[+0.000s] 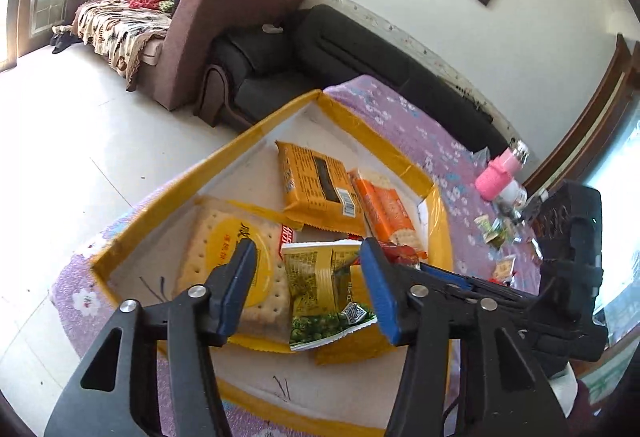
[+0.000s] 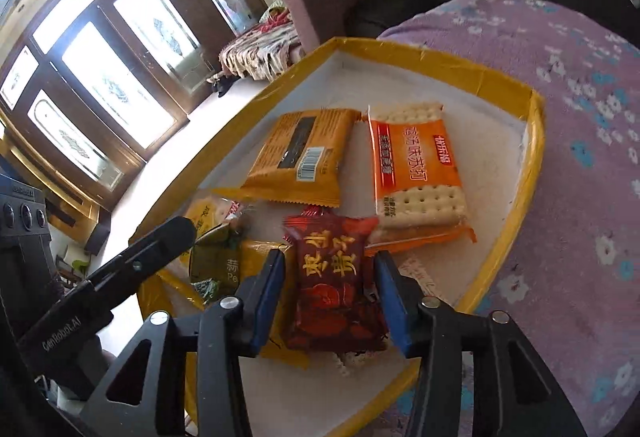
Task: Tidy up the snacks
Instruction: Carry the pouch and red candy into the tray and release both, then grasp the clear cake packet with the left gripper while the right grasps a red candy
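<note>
Looking down both wrist cameras, I see a shallow tray point(image 1: 362, 141) with a yellow taped rim on the tabletop point(image 1: 436, 153), which has a purple flowered cloth. My left hand-held gripper point(image 1: 310, 287) hangs over the near end of the tray, blue pads apart, and the green pea packet point(image 1: 320, 297) sits in the gap; neither pad presses on it, so open. The pea packet lies partly over a big yellow cracker pack point(image 1: 236, 257). My right hand-held gripper point(image 2: 330, 299) has its pads spread too, with the dark red snack packet point(image 2: 334, 293) between them; the pads stand just beside its edges, not squeezing it as far as I can tell, so open. The red packet rests in the tray, overlapping the near end of the orange cracker pack point(image 2: 416, 165). Just beside that, further in, is an orange-yellow packet with a barcode point(image 2: 298, 157). In the left view a pink bottle point(image 1: 500, 173) and a few small wrappers point(image 1: 494, 233) sit on the cloth outside the tray. Sofas point(image 1: 256, 49) are behind.
</note>
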`<action>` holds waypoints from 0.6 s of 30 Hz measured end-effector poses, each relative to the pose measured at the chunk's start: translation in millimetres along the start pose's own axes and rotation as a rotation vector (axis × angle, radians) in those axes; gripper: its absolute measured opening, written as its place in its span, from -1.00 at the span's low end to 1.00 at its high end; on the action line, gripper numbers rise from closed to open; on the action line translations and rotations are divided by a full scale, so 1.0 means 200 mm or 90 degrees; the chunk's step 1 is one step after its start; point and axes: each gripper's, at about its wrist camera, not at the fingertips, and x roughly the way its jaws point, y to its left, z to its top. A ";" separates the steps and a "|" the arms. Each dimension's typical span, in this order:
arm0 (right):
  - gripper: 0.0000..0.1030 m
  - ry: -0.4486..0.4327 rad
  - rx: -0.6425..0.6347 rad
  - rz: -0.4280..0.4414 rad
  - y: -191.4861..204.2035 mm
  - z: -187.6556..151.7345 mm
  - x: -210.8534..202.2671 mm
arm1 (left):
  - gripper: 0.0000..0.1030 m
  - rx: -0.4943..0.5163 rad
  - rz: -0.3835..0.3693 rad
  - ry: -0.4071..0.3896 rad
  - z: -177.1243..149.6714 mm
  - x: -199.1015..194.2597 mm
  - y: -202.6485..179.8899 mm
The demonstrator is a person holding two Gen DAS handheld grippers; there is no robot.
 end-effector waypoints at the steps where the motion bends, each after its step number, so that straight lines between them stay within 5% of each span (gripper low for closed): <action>1: -0.06 -0.010 -0.001 0.005 0.00 0.00 -0.03 | 0.12 -0.005 -0.003 -0.008 0.00 -0.02 0.00; 9: 0.11 -0.124 0.009 -0.006 -0.09 -0.12 -0.39 | 0.48 0.046 0.007 -0.090 -0.05 -0.17 -0.18; 18: 0.13 -0.186 0.085 -0.008 -0.41 -0.36 -0.69 | 0.48 0.130 -0.036 -0.033 -0.16 -0.18 -0.55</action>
